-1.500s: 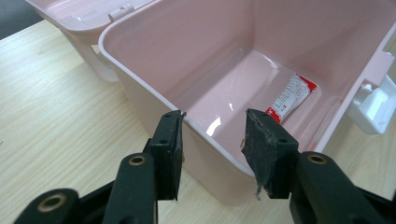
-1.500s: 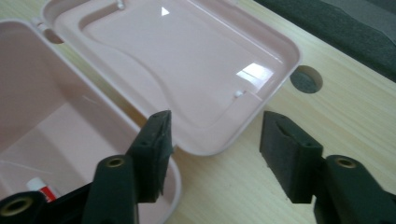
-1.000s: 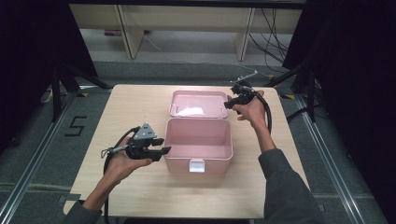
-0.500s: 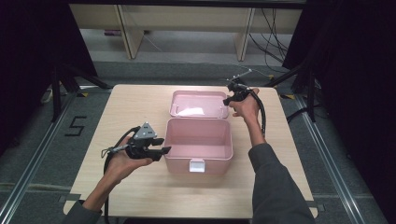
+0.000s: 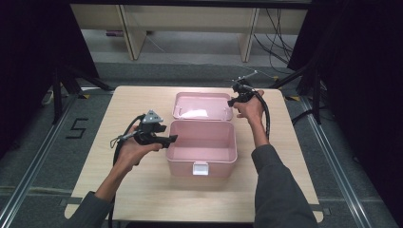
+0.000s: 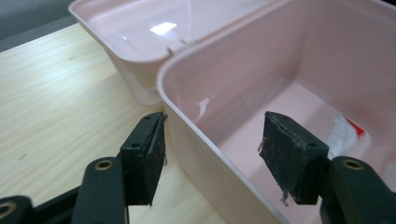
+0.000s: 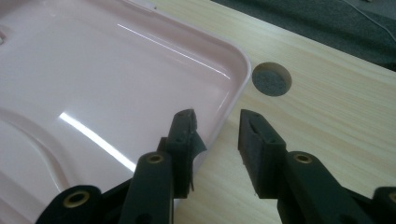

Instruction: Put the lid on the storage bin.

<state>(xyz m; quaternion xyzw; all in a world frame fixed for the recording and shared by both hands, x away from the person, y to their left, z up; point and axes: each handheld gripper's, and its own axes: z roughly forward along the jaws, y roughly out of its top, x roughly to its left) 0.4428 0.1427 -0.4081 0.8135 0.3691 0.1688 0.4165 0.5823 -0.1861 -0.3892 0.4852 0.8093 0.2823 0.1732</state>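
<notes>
High view: we see both grippers at an open pink box (image 5: 202, 147) in the middle of the table (image 5: 142, 194).

Our left gripper (image 5: 164, 139) straddles the box's left wall; its jaws have just been opening and stand apart, one outside, one inside, off the wall. Our right gripper (image 5: 234, 100) sits at the far right corner of the lid (image 5: 202, 105), which lies flat behind the box. In the right gripper view its jaws stand apart over the lid's rim, not clamped.

Dim surroundings, table lit (from above), lid (image 5: 203, 105) glare
</notes>
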